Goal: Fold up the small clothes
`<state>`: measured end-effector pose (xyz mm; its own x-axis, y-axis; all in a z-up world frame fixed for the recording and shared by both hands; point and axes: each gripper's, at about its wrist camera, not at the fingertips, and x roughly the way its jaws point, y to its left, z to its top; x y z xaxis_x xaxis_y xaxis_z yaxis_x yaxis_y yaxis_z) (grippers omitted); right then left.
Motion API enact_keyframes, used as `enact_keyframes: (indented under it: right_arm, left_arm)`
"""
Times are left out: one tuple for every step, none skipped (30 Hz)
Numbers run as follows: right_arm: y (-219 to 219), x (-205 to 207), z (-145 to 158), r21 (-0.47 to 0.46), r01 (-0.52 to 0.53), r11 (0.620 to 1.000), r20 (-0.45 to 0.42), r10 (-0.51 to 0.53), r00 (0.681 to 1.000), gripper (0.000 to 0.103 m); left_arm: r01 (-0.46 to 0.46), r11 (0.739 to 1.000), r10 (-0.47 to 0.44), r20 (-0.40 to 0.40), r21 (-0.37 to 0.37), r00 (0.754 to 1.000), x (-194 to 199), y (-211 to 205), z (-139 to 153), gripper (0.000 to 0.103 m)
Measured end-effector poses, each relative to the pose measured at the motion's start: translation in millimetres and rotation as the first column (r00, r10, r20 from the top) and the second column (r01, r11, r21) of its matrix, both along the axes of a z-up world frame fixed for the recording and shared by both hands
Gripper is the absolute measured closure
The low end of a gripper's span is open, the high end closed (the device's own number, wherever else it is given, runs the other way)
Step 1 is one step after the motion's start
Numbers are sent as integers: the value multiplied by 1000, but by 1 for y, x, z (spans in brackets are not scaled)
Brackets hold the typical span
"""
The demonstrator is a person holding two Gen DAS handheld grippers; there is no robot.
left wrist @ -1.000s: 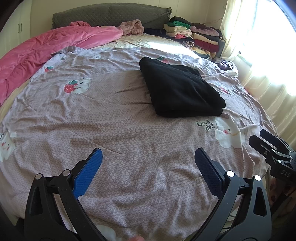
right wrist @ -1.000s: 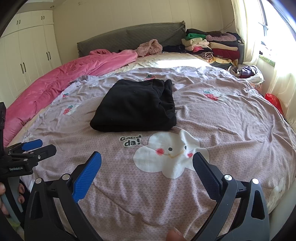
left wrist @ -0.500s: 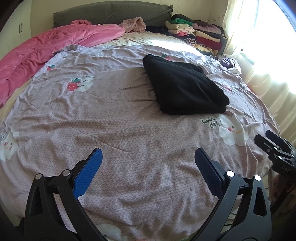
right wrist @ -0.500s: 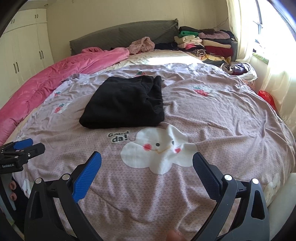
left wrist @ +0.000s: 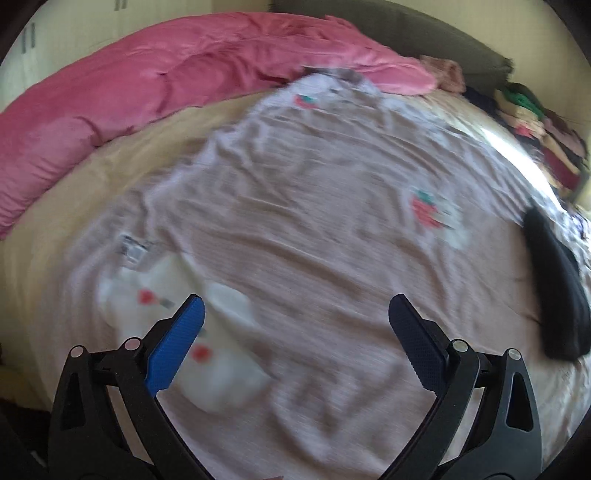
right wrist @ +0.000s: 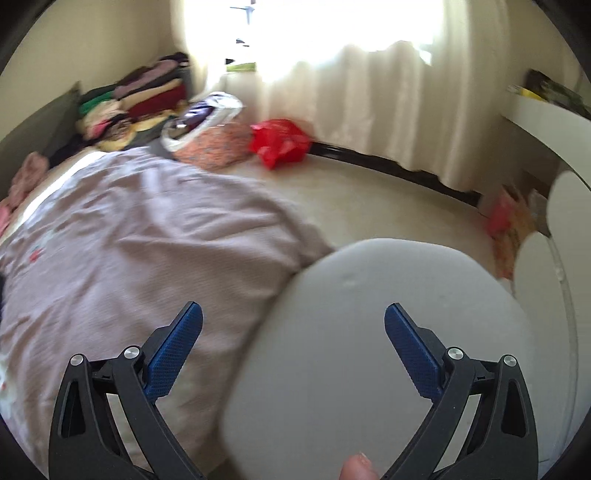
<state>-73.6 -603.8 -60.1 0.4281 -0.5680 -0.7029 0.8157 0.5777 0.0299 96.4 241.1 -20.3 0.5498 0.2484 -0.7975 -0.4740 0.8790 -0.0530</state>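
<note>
On my left feed I've got the lilac sheet (left wrist: 295, 229) with its strawberry prints, blurred, and a pink duvet (left wrist: 155, 85) bunched along its far edge — dark headboard (left wrist: 424, 33) behind. My right feed swings toward the window: white curtain (right wrist: 369, 103) glowing, a red bag (right wrist: 280, 142) on the pale floor (right wrist: 369, 206), a white bag (right wrist: 205, 118) beside it, and a grey rounded cushion (right wrist: 369, 350) up close.

the left gripper (left wrist: 295, 317) has swung left, putting the folded black garment (left wrist: 554, 291) at the bed's right edge. the right gripper (right wrist: 293, 325) has swung right, over a grey cushion (right wrist: 369, 350) by the curtain (right wrist: 369, 107).
</note>
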Motion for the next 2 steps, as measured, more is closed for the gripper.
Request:
enact_keyframes:
  right_arm:
    - [-25, -5, -8, 23, 53, 998, -26, -52, 998, 5]
    - [-51, -11, -17, 51, 115, 992, -51, -112, 992, 5]
  left_arm:
    - [-40, 999, 40, -13, 30, 999, 4, 21, -2, 9]
    - [-97, 993, 100, -39, 63, 994, 11, 50, -6, 9]
